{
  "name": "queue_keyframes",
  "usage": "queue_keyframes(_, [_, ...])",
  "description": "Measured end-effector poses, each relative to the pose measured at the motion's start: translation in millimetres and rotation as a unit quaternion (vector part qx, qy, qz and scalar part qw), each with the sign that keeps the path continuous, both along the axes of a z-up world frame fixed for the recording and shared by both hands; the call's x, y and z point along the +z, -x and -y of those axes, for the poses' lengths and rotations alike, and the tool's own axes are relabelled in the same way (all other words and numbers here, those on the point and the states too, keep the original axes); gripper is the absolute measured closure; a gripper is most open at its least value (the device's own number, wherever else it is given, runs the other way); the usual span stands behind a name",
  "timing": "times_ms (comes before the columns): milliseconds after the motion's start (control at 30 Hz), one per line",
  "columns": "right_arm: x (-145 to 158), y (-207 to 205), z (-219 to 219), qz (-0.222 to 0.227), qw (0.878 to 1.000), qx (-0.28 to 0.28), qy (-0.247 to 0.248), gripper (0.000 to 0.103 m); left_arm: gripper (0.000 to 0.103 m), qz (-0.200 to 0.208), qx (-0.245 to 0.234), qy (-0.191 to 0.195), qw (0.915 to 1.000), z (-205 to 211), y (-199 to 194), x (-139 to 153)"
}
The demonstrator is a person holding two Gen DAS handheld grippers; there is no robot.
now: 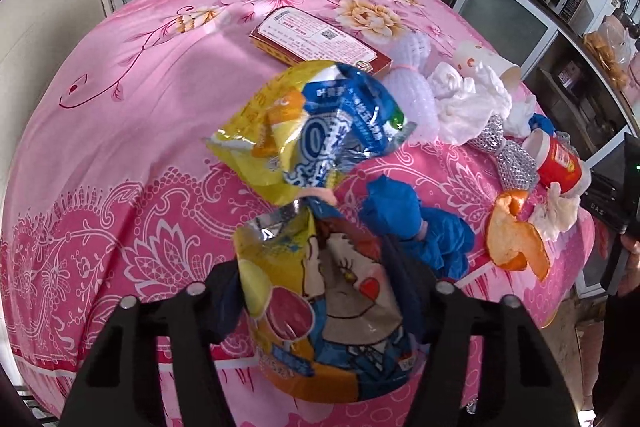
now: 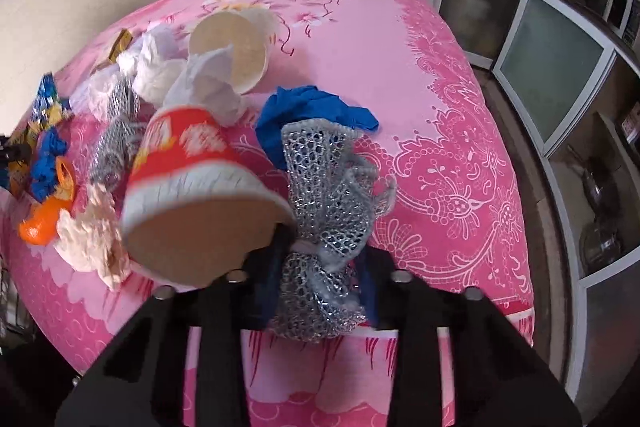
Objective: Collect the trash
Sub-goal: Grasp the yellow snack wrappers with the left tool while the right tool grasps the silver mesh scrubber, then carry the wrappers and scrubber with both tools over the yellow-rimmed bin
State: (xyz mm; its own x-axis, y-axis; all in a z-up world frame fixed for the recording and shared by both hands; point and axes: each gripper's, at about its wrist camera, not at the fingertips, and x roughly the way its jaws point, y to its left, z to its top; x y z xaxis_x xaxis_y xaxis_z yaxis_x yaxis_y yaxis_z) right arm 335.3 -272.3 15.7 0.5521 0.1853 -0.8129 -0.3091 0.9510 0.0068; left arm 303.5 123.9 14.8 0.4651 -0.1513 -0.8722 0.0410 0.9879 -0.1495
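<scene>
A crumpled yellow and blue snack wrapper (image 1: 320,307), tied at its middle, lies on the pink floral tablecloth (image 1: 120,107). My left gripper (image 1: 316,287) is shut on its near half, the pads pressing both sides. The wrapper's far half (image 1: 312,131) fans out beyond. In the right wrist view my right gripper (image 2: 320,267) is shut on the waist of a silver mesh bundle (image 2: 332,179). A red paper cup (image 2: 188,163) lies on its side touching the left finger.
An orange peel (image 1: 516,231), a blue glove (image 1: 412,223), white tissues (image 1: 468,99), a white paper cup (image 1: 484,63) and a red and yellow box (image 1: 320,39) lie on the table. Another blue glove (image 2: 304,107) lies behind the mesh. Cabinets (image 2: 552,67) stand along the far and right sides.
</scene>
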Motion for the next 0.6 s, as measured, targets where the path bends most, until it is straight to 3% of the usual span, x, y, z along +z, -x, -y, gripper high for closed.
queue_keyframes(300, [16.8,16.4,0.6,0.016,1.000,0.010,-0.001,0.081,0.051,0.020,0.002,0.034,0.9992,-7.2,11.6,14.7])
queue_keyframes(433, [22.9,23.2,8.9,0.005,1.000,0.014,-0.018,0.081,0.051,0.028,-0.001,0.038,0.9989,-8.7,18.3,21.0])
queue_keyframes(600, [16.5,25.3,10.7,-0.010,1.000,0.010,-0.001,0.081,0.051,0.032,-0.002,0.038,0.9987,-8.2,23.5,23.7])
